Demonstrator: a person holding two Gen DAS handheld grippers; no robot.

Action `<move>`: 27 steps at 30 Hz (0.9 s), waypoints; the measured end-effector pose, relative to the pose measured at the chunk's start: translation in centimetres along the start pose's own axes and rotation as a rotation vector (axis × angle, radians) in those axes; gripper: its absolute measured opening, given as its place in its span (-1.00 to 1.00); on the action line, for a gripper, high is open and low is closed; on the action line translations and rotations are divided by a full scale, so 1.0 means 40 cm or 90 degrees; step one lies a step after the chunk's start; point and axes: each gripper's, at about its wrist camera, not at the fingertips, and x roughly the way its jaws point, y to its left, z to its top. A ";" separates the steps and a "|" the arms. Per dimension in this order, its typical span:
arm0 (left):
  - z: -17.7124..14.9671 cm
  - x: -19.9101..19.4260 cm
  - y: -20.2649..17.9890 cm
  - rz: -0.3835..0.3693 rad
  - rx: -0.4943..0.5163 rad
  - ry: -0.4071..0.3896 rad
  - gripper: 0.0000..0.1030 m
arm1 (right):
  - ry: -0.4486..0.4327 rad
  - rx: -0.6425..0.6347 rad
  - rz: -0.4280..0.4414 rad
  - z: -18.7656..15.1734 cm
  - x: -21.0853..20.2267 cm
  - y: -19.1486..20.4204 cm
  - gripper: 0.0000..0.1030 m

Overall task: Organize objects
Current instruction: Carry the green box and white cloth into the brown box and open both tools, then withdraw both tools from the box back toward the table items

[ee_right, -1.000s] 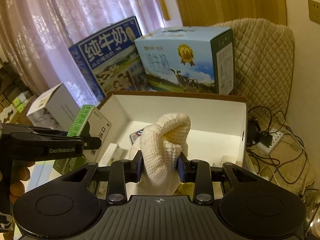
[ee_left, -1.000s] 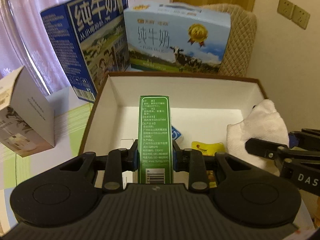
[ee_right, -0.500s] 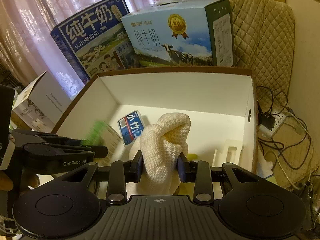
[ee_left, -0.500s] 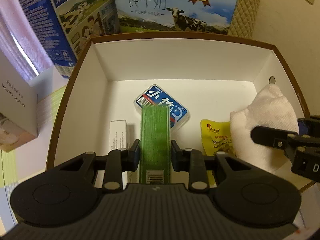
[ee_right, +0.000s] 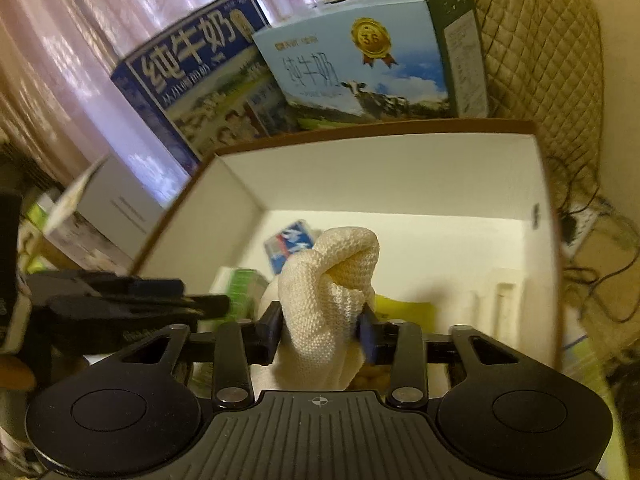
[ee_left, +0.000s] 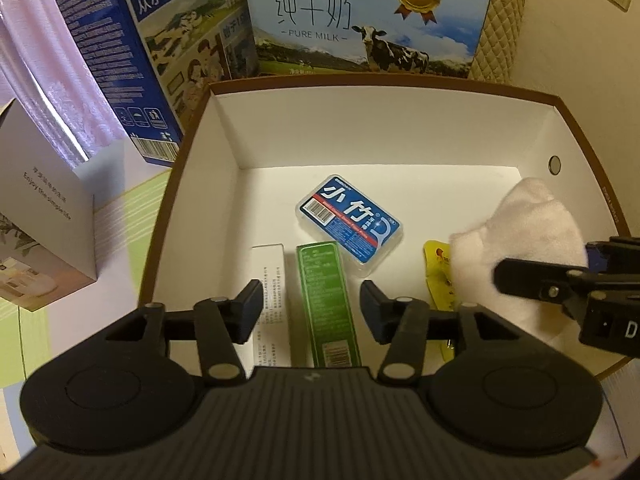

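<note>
A brown-rimmed white box (ee_left: pixel 384 120) lies open below both grippers. On its floor a slim green carton (ee_left: pixel 326 300) lies flat, beside a white carton (ee_left: pixel 270 280) and a blue floss case (ee_left: pixel 348 222). My left gripper (ee_left: pixel 312 308) hangs open just above the green carton, its pads apart on either side and not touching it. My right gripper (ee_right: pixel 320 332) is shut on a cream knitted cloth (ee_right: pixel 332 304), held over the box's right side above a yellow packet (ee_left: pixel 436 268). The cloth (ee_left: pixel 516 248) and right gripper also show at the left wrist view's right edge.
Two milk cartons, dark blue (ee_left: pixel 140 40) and light blue (ee_left: pixel 360 20), stand behind the box. A grey-white carton (ee_left: pixel 40 216) sits on the left. A quilted chair back (ee_right: pixel 540 60), cables and a power strip (ee_right: pixel 580 220) lie to the right. A white foam insert (ee_right: pixel 500 296) rests in the box.
The left gripper lowered the green carton into the box, then opened and let it go; the carton now lies flat. The right gripper moved over the box, still holding the cloth.
</note>
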 end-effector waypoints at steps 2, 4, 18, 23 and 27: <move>-0.002 -0.007 0.003 -0.001 -0.002 -0.005 0.16 | -0.015 -0.002 -0.001 -0.002 -0.005 0.009 0.20; -0.006 -0.016 0.005 -0.002 -0.002 -0.007 0.19 | -0.015 -0.009 -0.010 -0.004 -0.007 0.015 0.23; -0.041 -0.079 0.010 -0.003 -0.004 -0.016 0.44 | 0.027 -0.051 -0.086 -0.055 -0.060 0.022 0.25; -0.062 -0.122 0.015 0.001 -0.022 -0.027 0.48 | 0.014 -0.049 -0.087 -0.074 -0.102 0.030 0.25; -0.081 -0.162 0.024 -0.001 -0.043 -0.035 0.49 | 0.007 -0.048 -0.092 -0.087 -0.134 0.037 0.25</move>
